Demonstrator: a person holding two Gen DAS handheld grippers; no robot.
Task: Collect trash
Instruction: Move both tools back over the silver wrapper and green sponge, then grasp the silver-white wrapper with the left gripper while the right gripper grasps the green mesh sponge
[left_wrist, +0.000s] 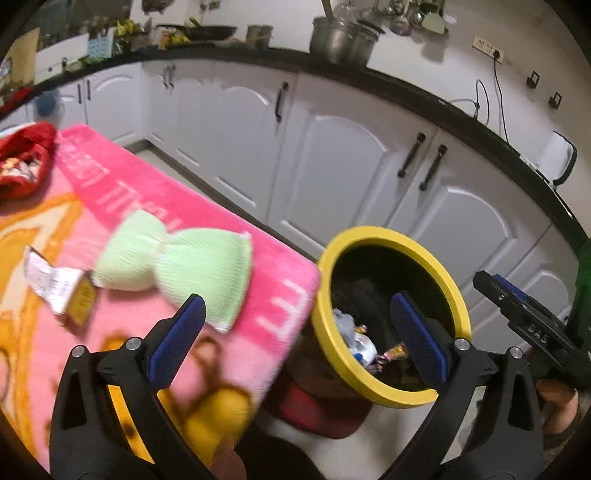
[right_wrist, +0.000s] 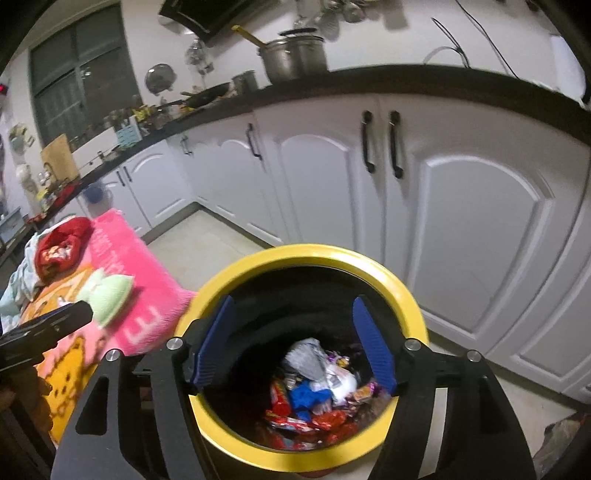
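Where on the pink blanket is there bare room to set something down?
Free: the pink blanket strip between the pale green mesh scrubber and the yellow-rimmed black bin. Crowded: the left, with the crumpled paper wrapper and red cloth.

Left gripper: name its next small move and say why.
Probably swing the left gripper left toward the crumpled wrapper on the pink blanket. It is open and empty, the right gripper hangs open over the yellow-rimmed bin, and that wrapper looks like trash not yet binned.
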